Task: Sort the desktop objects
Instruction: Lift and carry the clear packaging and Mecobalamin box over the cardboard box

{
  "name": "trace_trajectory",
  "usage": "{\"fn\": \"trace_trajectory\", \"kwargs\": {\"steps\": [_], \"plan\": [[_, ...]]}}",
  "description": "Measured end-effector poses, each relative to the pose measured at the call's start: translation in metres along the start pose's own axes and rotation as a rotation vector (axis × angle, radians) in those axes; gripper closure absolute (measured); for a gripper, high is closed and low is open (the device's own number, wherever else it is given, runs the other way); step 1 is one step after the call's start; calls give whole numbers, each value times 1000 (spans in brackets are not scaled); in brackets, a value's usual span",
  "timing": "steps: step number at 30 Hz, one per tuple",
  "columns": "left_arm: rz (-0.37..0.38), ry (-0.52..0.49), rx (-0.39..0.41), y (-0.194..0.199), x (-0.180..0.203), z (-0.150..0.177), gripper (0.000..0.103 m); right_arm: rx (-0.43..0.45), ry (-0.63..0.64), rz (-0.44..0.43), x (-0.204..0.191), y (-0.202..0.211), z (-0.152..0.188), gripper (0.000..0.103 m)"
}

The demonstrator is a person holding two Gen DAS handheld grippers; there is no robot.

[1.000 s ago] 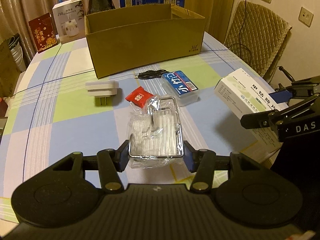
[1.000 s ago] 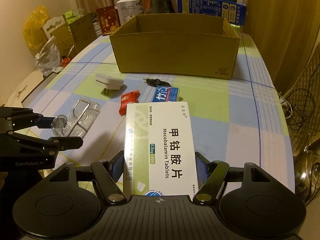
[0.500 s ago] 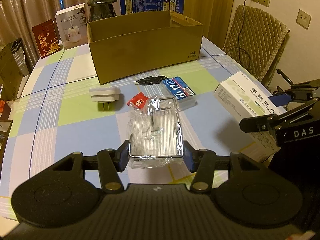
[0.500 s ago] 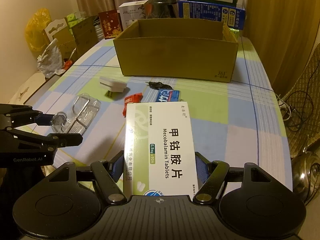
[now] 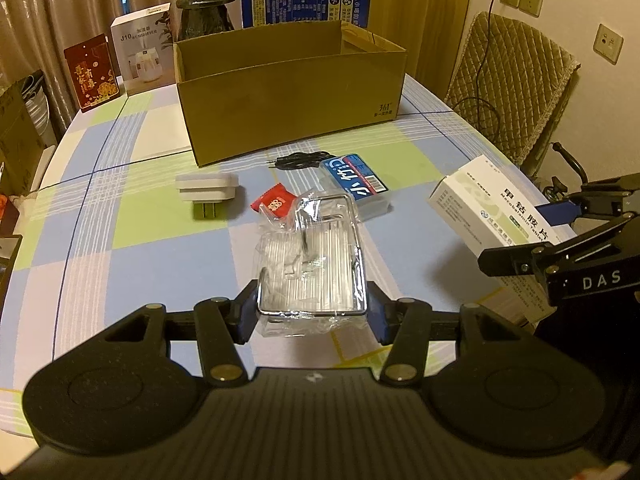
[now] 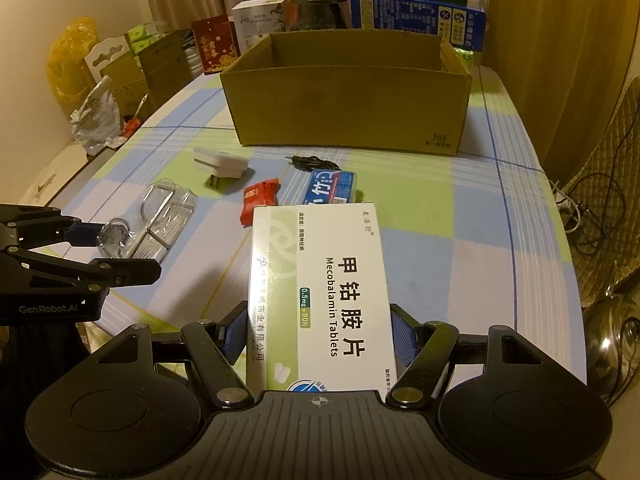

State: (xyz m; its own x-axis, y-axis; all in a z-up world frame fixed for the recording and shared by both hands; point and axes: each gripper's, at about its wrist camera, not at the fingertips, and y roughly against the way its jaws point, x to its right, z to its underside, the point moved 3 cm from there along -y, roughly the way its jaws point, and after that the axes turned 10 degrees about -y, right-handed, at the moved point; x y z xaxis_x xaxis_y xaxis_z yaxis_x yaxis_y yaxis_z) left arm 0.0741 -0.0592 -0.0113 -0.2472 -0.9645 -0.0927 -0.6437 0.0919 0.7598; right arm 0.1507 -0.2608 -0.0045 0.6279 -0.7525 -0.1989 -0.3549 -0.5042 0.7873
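While both hands hold level over the near edge of the table (image 5: 120, 184), the left tool (image 5: 312, 312) is clamped on a clear plastic packet with a wire frame (image 5: 310, 256), its blue pads pressing the packet's near end from either side, so the packet sticks out ahead of the tool above the checked cloth. Off to that tool's right, the right tool (image 6: 318, 340) grips a white and green tablet box (image 6: 320, 296) by its long sides, the box lying flat between the pads and pointing forward, clear of the table. Ahead of the left tool, just past the packet's far end, lies a small red sachet (image 5: 274, 202); to the left of it sits a white plug adapter (image 5: 206, 190) with its prongs toward the tool, and to the right a blue and clear case (image 5: 354, 180). A coiled black cable (image 5: 298, 159) lies beyond the case, close to the front wall of an open cardboard box (image 5: 292, 108), which stands farther ahead of both tools, well apart from them. Behind that box, at the far end of the table, stand a dark glass jar (image 5: 206, 4), a white humidifier carton (image 5: 140, 52), a red card (image 5: 94, 72) and a blue carton (image 5: 304, 4).
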Motion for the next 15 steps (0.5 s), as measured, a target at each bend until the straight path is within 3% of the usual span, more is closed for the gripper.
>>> {"fn": "trace_trajectory", "kwargs": {"steps": [15], "plan": [[11,8,13,-7,-9,-19,54,18,32,27,3,-6,-30,35]]}}
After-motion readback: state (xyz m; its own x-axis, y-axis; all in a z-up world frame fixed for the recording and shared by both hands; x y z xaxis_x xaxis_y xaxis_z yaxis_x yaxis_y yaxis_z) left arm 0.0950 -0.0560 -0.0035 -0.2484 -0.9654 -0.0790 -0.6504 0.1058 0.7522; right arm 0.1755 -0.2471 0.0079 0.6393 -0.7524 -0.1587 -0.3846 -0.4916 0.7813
